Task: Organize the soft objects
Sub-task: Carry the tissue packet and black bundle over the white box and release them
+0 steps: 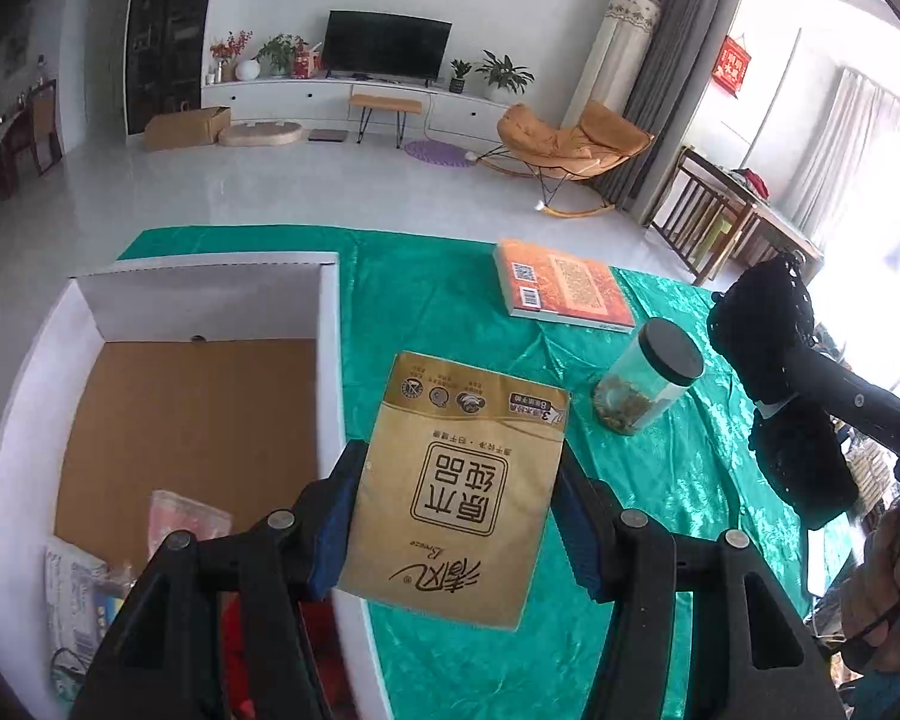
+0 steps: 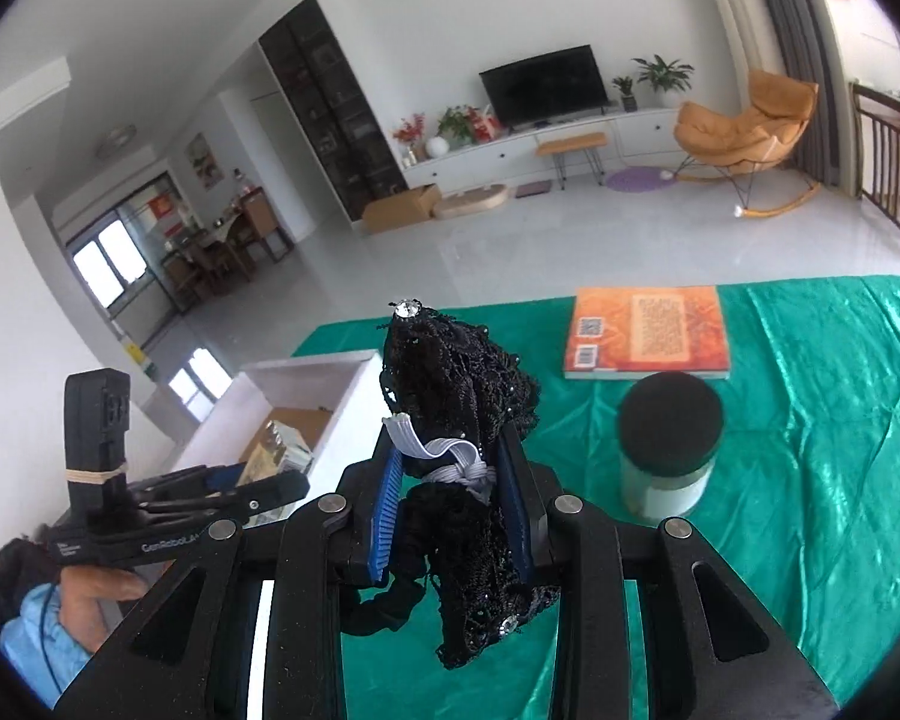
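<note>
We see a gold tissue pack (image 1: 456,492) clamped in our left gripper (image 1: 459,516) just right of the box (image 1: 330,360), long axis pointing away, black lace cloth (image 2: 456,420) pinched in our right gripper (image 2: 453,498), jar (image 2: 669,444) and book (image 2: 648,330) beyond on the green counter (image 2: 810,450)

One gold tissue pack (image 1: 456,492); one black lace piece (image 2: 456,396); one book (image 1: 561,288); one jar (image 1: 651,384); one white box (image 1: 330,360), holding perhaps three soft packets at lower left.
</note>
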`<state>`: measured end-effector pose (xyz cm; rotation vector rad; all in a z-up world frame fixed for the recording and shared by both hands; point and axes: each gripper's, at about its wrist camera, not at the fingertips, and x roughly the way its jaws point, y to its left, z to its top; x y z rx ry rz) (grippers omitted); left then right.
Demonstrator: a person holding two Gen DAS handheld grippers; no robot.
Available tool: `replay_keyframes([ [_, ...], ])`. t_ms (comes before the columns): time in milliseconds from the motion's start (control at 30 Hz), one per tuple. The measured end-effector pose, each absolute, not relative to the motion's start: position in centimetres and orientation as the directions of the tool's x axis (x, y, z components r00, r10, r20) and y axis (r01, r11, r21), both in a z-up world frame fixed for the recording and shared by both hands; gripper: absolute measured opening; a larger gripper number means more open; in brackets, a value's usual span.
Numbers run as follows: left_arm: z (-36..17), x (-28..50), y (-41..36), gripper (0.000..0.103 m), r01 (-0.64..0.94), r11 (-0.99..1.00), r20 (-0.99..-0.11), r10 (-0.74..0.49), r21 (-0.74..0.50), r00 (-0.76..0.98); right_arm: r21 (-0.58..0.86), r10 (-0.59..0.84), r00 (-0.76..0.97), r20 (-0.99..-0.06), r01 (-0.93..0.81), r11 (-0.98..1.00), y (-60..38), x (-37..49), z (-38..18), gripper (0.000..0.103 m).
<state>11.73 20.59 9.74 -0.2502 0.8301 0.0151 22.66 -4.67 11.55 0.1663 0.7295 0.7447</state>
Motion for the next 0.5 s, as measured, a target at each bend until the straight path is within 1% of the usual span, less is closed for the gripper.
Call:
replay_keyframes([
  [100, 9.6, 7.3, 24.2, 0.058, -0.201, 0.971, -0.746, 0.039, -0.129, 0.665, 0.457, 0.759, 0.372, -0.535, -0.628, 0.63, 1.0, 18.5, 11.5, 0.033],
  [200, 8.6, 3.7, 26.8, 0.059, -0.282, 0.958, -0.757, 0.144, -0.055, 0.637, 0.508, 0.806, 0.245, -0.539, -0.668, 0.544, 6.7, 14.7, 10.4, 0.033],
  [233, 8.2, 2.7, 27.4, 0.063, -0.312, 0.95, -0.758, 0.18, -0.033, 0.627, 0.525, 0.814, 0.205, -0.544, -0.674, 0.52, 8.3, 13.7, 9.8, 0.033],
  [300, 7.3, 1.1, 28.4, 0.076, -0.367, 0.93, -0.755, 0.243, 0.003, 0.609, 0.543, 0.815, 0.139, -0.563, -0.682, 0.491, 11.3, 11.9, 8.5, 0.039],
  [333, 6.9, 0.4, 28.8, 0.088, -0.4, 0.916, -0.75, 0.283, 0.027, 0.598, 0.54, 0.807, 0.115, -0.579, -0.688, 0.486, 12.8, 11.1, 7.6, 0.046],
  [367, 6.5, -0.3, 29.1, 0.095, -0.433, 0.9, -0.738, 0.329, 0.056, 0.589, 0.536, 0.798, 0.093, -0.595, -0.694, 0.481, 14.0, 10.5, 6.9, 0.061],
  [400, 6.0, -0.9, 29.5, 0.098, -0.457, 0.887, -0.726, 0.359, 0.069, 0.586, 0.544, 0.797, 0.07, -0.6, -0.695, 0.471, 14.8, 10.1, 6.2, 0.066],
  [433, 5.7, -1.5, 29.7, 0.1, -0.475, 0.877, -0.717, 0.376, 0.07, 0.587, 0.553, 0.799, 0.059, -0.599, -0.69, 0.466, 15.2, 9.8, 5.6, 0.068],
  [500, 5.2, -2.4, 30.2, 0.1, -0.507, 0.859, -0.71, 0.398, 0.068, 0.58, 0.559, 0.795, 0.046, -0.604, -0.687, 0.464, 15.1, 9.7, 4.9, 0.068],
])
